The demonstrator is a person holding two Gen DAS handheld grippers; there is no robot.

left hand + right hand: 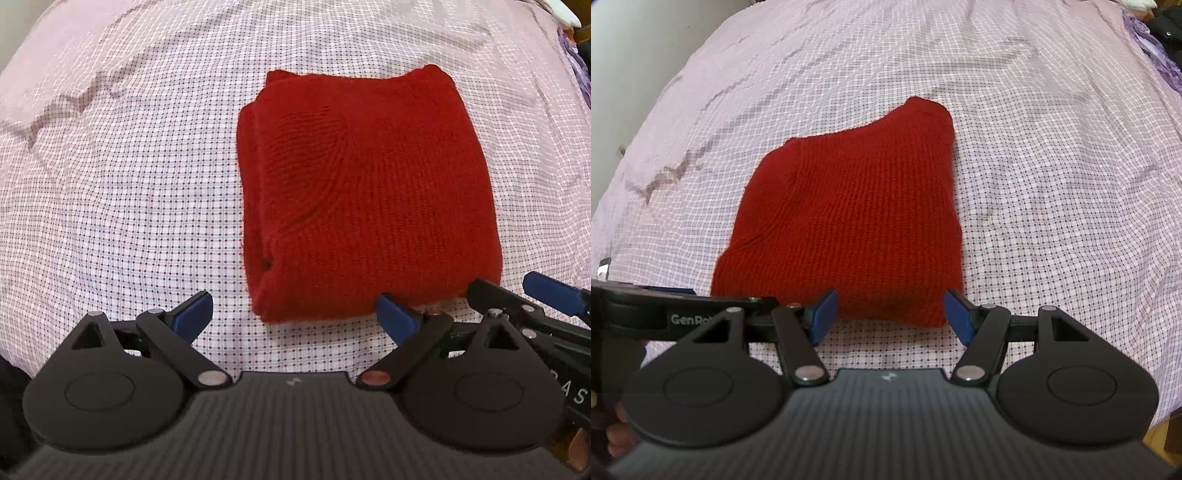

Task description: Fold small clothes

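Both tongs, left [297, 314] and right [889, 314], gape empty before the folded red sweater [365, 195]; folding looks finished, next withdraw.

A home bedroom, bed spread with a creased pink checked sheet [1052, 129], purple cloth [1152, 48] at its edge

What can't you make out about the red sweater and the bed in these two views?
- red sweater: inner folded layers, hidden beneath its top panel, both views.
- Its near edge, right wrist view: partly behind the right gripper.
- checked bedsheet: extent cut by frame edges.
- Purple fabric: too cropped to identify.
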